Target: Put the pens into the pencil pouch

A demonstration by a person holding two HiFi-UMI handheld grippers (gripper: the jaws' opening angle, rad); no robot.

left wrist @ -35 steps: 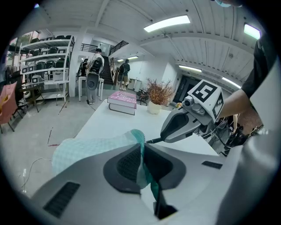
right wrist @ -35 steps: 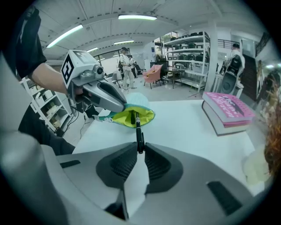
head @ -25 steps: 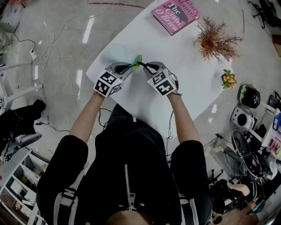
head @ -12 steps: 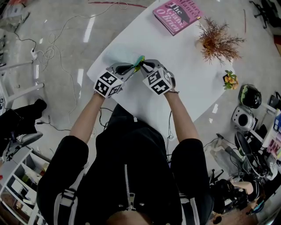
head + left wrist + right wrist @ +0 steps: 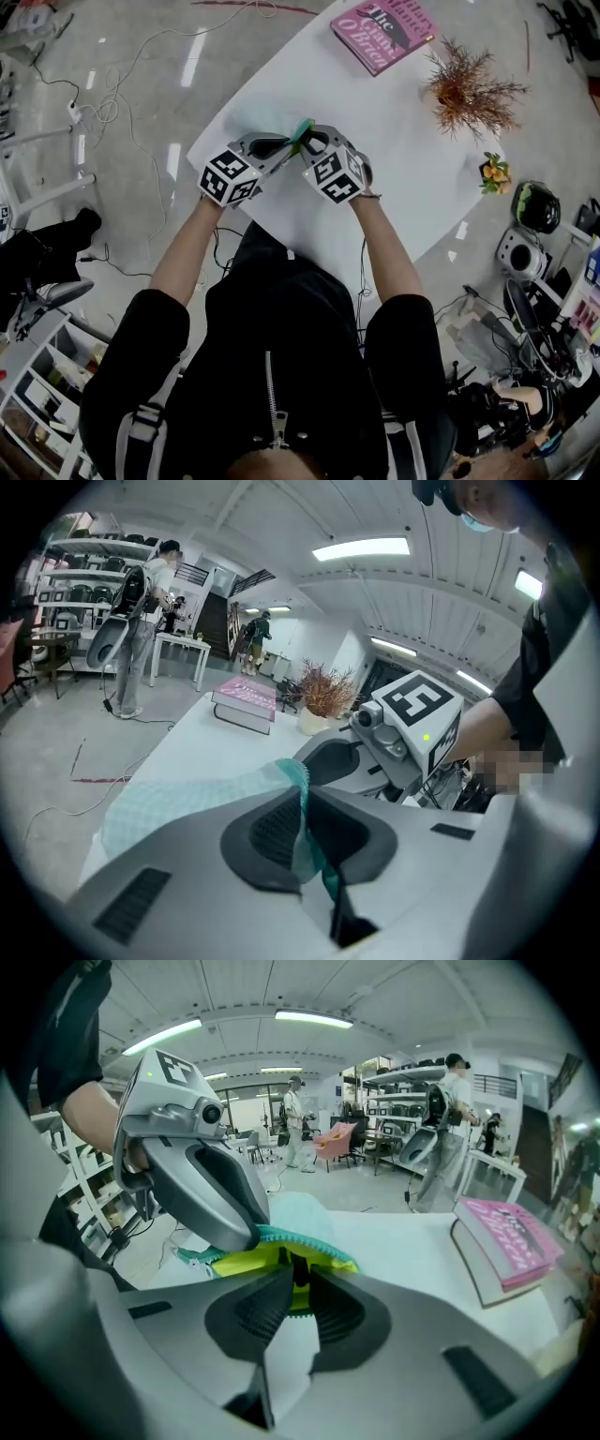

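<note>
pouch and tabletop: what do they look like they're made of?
pouch: soft pale-teal fabric, matte, with a fine check; it folds where pinched.
lining: yellow, smooth, probably synthetic.
zipper: teal teeth, likely plastic.
tabletop: hard, white, smooth, slight sheen; perhaps laminate.
</note>
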